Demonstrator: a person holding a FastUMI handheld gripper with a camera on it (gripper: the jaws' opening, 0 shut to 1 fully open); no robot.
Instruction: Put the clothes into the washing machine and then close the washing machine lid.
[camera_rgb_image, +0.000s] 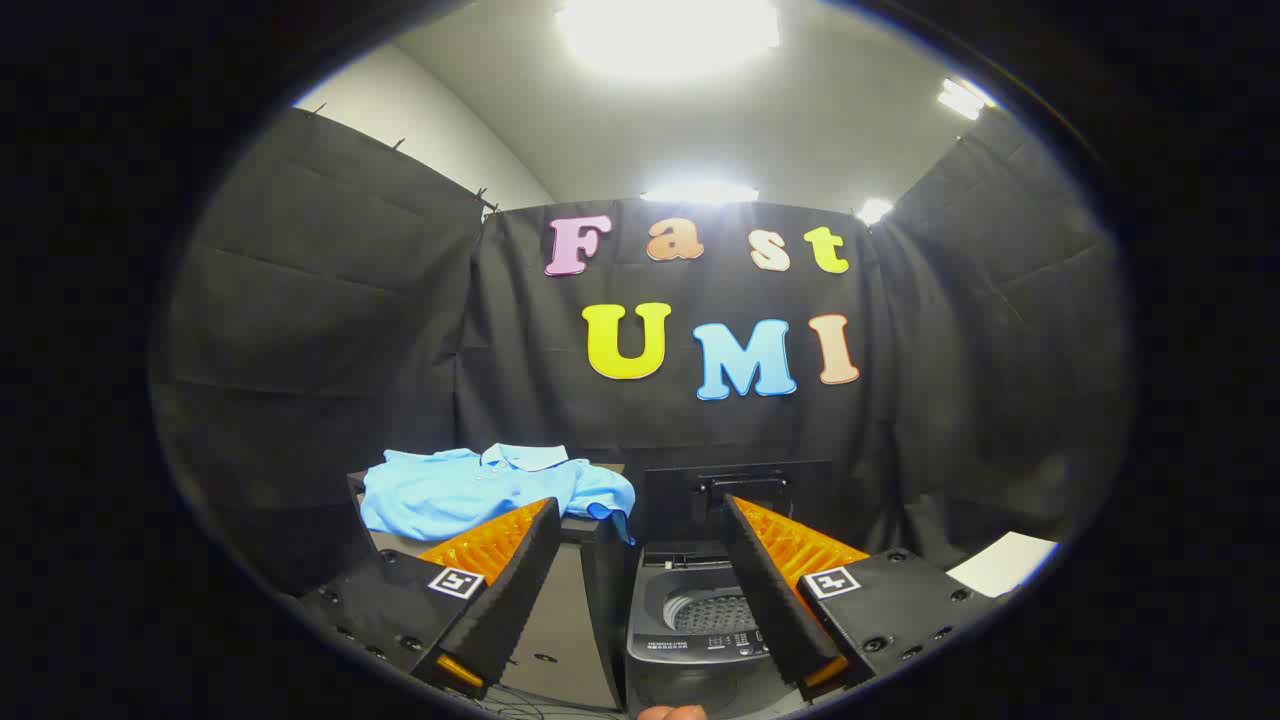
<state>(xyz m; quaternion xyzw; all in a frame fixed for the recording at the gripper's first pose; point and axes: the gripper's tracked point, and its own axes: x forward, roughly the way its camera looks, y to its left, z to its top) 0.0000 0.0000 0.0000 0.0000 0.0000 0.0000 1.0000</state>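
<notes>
A light blue shirt (480, 490) lies crumpled on a low stand, beyond my left finger, with a sleeve hanging over the stand's right edge. To its right stands a dark top-loading washing machine (690, 645) with its lid (740, 492) raised upright at the back, so the perforated metal drum (712, 612) shows inside. My gripper (640, 510) hovers above and in front of both, open wide, with nothing between its fingers. The machine's opening sits between the fingers, close to the right finger (770, 580).
Black cloth walls close the booth on the left, back and right. A white sheet (1003, 563) lies at the far right. The stand (560, 610) under the shirt has a flat front panel next to the machine. Ceiling lights glare overhead.
</notes>
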